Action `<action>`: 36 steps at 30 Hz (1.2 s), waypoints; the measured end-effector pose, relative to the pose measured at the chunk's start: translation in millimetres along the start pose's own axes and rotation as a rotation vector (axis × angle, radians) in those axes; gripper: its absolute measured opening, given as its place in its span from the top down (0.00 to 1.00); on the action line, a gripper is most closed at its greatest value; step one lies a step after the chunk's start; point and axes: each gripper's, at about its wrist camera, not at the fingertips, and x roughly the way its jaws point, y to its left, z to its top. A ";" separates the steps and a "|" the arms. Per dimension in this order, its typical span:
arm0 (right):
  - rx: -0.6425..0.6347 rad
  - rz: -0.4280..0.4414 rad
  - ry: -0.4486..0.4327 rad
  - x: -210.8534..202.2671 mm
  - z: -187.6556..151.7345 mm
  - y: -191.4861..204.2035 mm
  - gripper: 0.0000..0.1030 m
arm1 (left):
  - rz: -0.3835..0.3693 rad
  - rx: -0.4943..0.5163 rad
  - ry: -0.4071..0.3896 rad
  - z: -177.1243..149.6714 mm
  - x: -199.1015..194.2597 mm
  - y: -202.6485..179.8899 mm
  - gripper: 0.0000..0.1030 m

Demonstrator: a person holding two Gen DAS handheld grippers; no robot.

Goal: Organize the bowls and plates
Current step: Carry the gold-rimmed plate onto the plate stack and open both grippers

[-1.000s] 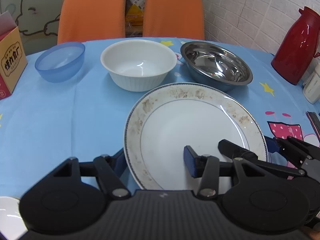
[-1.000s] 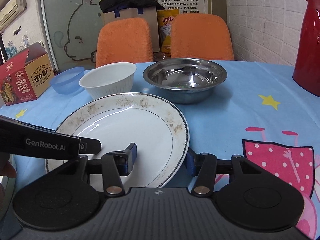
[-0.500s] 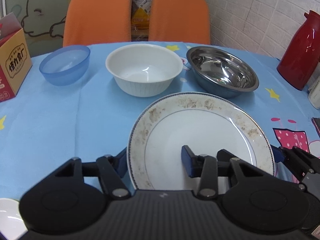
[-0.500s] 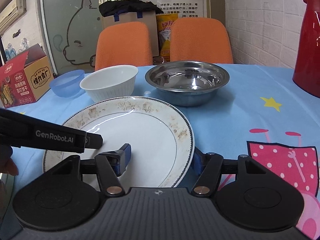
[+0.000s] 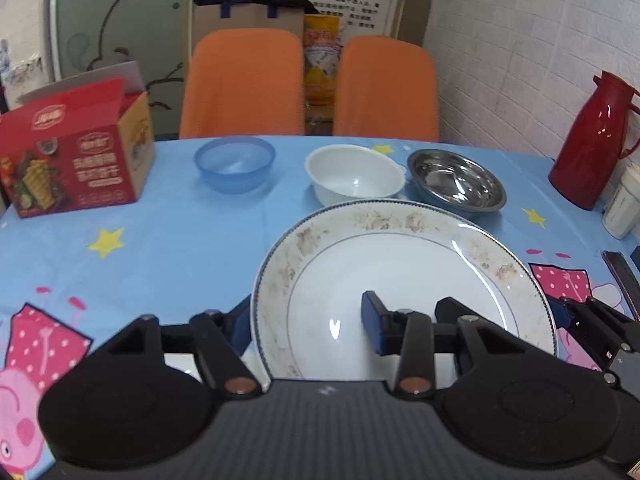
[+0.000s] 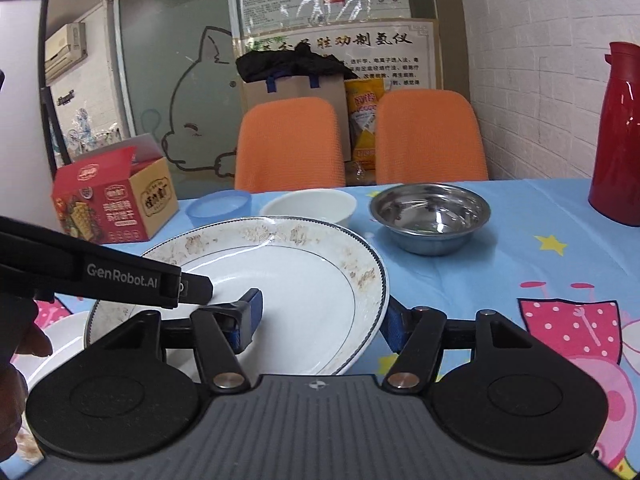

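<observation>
A large white plate (image 5: 404, 272) with a speckled brown rim is held above the blue tablecloth by both grippers. My left gripper (image 5: 306, 326) is shut on its left rim, one finger under it and one on top. My right gripper (image 6: 320, 314) is shut on its right rim in the same way; the plate also shows in the right wrist view (image 6: 288, 280). Behind it stand a blue plastic bowl (image 5: 235, 163), a white bowl (image 5: 354, 174) and a steel bowl (image 5: 456, 179). Another white plate (image 6: 60, 344) lies below at the near left.
A red snack box (image 5: 76, 152) stands at the back left. A red thermos (image 5: 596, 140) and a white container (image 5: 622, 204) stand at the right edge. Two orange chairs (image 5: 244, 84) stand behind the table. A dark flat object (image 5: 620, 276) lies at the right.
Both grippers have lifted the plate off the table and drawn it back toward me; the bowls now look farther away and the red box has come into view.
</observation>
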 end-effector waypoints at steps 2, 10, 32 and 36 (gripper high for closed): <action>-0.011 0.046 -0.006 -3.8 -4.2 19.1 0.00 | 0.041 -0.022 -0.014 -10.4 -19.3 18.6 0.60; -0.077 0.189 0.068 -2.2 -29.6 84.7 0.00 | 0.172 -0.094 -0.023 -55.2 -58.2 78.3 0.60; -0.270 0.158 0.143 1.7 -51.1 129.6 0.00 | 0.106 -0.158 -0.151 -71.5 -73.9 117.2 0.34; -0.173 0.141 0.057 -10.2 -42.2 110.5 0.00 | 0.115 -0.161 -0.160 -67.3 -77.2 118.0 0.34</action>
